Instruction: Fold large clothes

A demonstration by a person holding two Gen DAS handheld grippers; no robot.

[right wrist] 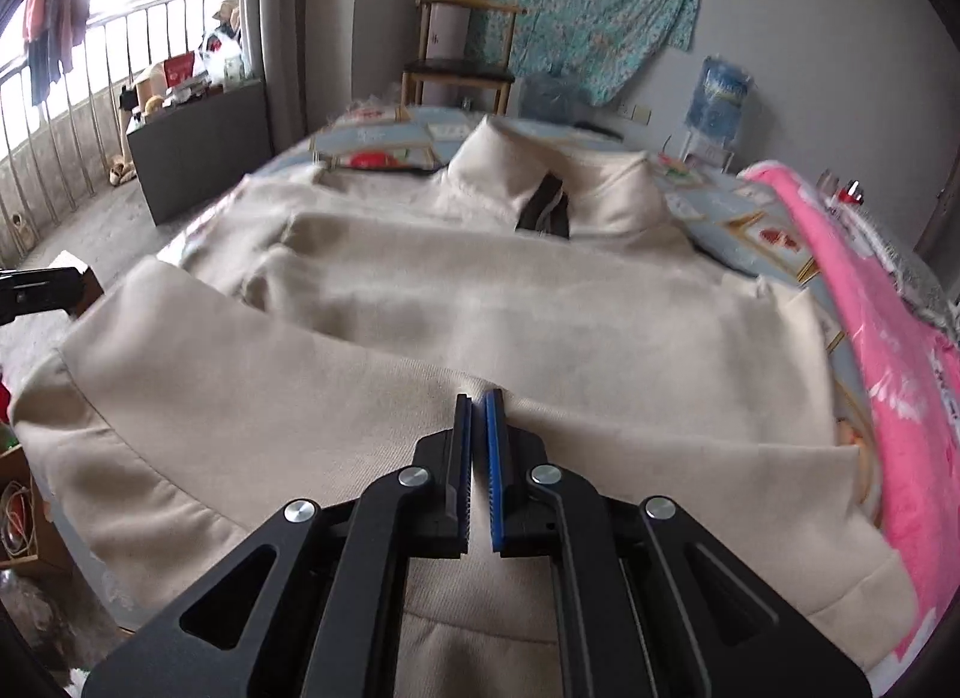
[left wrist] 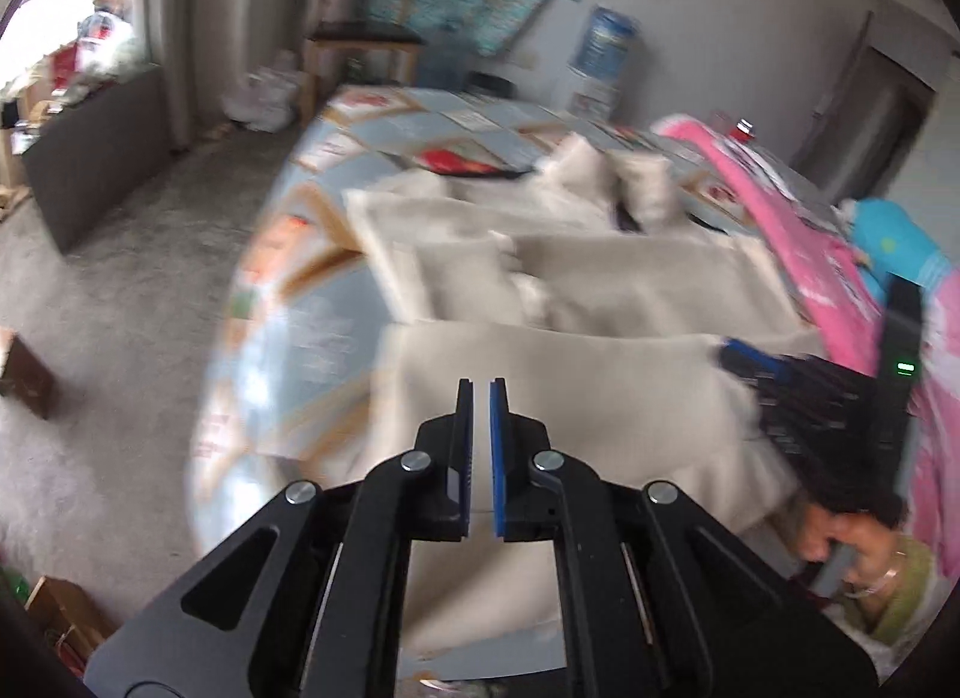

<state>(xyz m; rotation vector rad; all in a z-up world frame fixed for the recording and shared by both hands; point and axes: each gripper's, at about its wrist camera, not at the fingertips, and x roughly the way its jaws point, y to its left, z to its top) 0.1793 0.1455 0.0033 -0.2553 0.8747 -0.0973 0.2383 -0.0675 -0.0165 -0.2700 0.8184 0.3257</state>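
Right gripper (right wrist: 479, 398): jaws pressed together, tips sitting at a small pucker in the cream fabric — whether a fold of cloth is actually pinched between the pads cannot be told. Left gripper (left wrist: 481, 383): jaws likewise closed to a thin slit, nothing visible between them; tips over the near part of the same fabric, contact not clear because the left view is smeared by motion blur.

Cream garment (right wrist: 480, 308) — a large coat or jacket, lying flat on the bed (right wrist: 384, 134). Long axis runs from the near edge of the bed away toward the far wall; collar (right wrist: 543, 170) at the far end, standing up, with dark lining showing at the neck opening. Hem end is nearest the cameras. A sleeve or side panel is folded across the body, left of centre in the right wrist view.

Both grippers tilt downward toward the cloth. In the left wrist view the right gripper enters from the right edge, angled down-left, a hand (left wrist: 852, 542) wrapped round its handle.

Pink blanket (right wrist: 888, 350) lies along the garment's right side, touching its edge.
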